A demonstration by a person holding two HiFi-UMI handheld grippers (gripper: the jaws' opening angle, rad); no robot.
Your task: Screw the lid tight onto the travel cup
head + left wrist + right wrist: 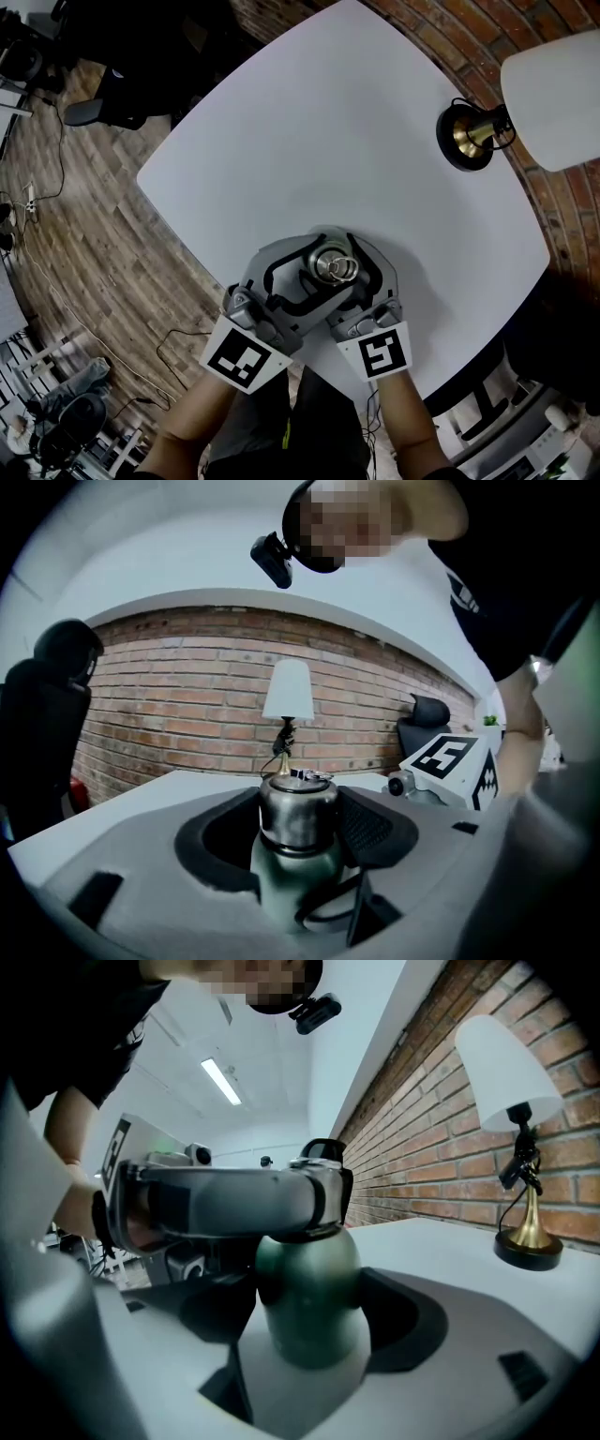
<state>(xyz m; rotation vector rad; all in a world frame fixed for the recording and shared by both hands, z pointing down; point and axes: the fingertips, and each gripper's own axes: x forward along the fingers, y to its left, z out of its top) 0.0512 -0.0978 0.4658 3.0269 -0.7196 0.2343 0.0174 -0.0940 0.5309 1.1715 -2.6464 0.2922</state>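
Observation:
A dark green travel cup (309,1288) stands upright near the front edge of the white table (309,122). Its steel lid (298,813), with a wire loop on top, sits on the neck. My left gripper (298,829) reaches in level from the left, and its dark pads lie against both sides of the lid (336,265). Lower down, my right gripper (309,1321) is shut on the green body. In the right gripper view one grey finger (225,1206) of the left gripper crosses in front of the lid and hides most of it.
A lamp (553,84) with a white shade and a brass base (466,136) stands at the table's far right, by a brick wall (187,714). Wooden floor, cables and dark office chairs (103,103) lie to the left.

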